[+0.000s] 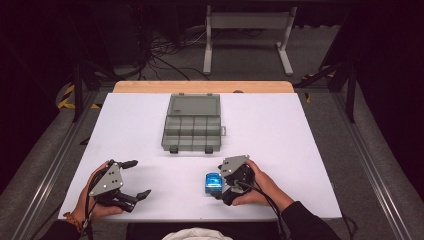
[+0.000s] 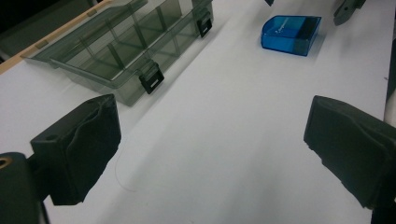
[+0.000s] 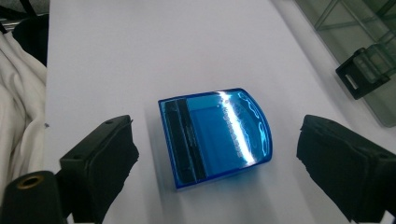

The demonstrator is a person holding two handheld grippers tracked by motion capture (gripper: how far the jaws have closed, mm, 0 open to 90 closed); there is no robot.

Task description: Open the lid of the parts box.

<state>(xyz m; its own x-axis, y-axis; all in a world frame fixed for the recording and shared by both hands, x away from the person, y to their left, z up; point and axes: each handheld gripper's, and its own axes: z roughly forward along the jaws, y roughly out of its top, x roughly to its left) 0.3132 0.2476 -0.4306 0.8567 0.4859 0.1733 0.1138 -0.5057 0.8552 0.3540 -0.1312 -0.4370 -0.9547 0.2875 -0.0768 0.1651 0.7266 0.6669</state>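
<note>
Bright white table (image 1: pixel 280 130), dark surroundings, glare streak on blue box (image 3: pixel 215 135)

I see the blue box (image 3: pixel 215 135) as glossy clear plastic with a bright reflection on its lid, and the organizer case (image 1: pixel 192 122) as smoky, half-transparent grey plastic with black clips. The table (image 1: pixel 300 150) has a smooth matt white top with a pale wood edge at the far side. The right gripper (image 3: pixel 215 163) has matt black pads (image 3: pixel 100 161) that look slightly rough, like rubber.
</note>
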